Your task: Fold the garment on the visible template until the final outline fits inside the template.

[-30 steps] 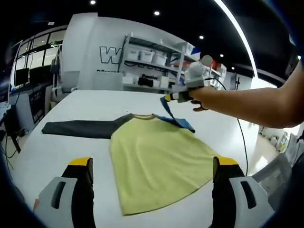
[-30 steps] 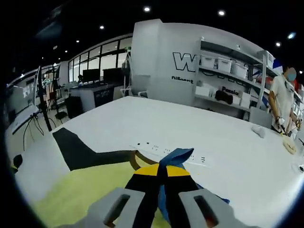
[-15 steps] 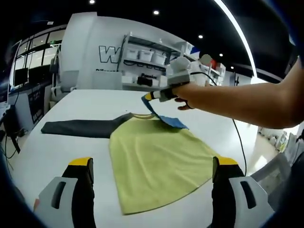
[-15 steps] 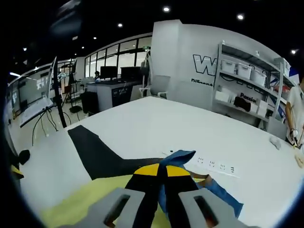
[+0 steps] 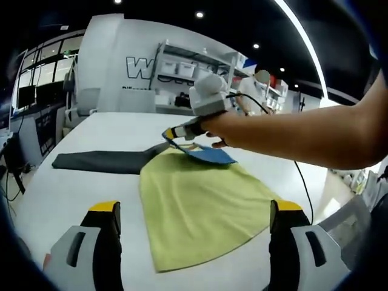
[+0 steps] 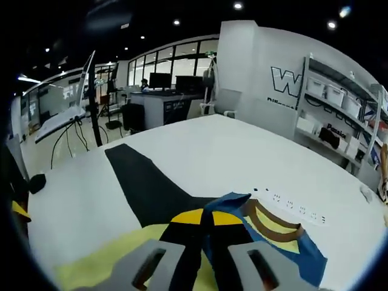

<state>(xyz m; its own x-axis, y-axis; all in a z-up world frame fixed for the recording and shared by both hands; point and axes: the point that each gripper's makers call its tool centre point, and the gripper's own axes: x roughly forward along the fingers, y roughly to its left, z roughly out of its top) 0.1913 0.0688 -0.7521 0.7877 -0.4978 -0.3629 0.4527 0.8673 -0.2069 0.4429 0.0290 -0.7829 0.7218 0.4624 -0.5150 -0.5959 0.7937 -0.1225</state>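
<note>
On the table (image 5: 73,182), the right tool (image 6: 207,229) is clamped on the shirt's (image 5: 194,200) blue sleeve (image 6: 227,203), while the left tool (image 5: 194,242), jaws apart, hovers near the hem, and far shelves hold white bins (image 5: 182,70).

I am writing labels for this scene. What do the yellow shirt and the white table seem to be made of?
The shirt looks like soft knit fabric, matte: it lies limp and flat, and its blue sleeve bends and drapes where the right gripper pinches it. The exact fibre cannot be told. The table looks like a hard, smooth white board, perhaps laminate: even colour, faint sheen, no grain.
</note>
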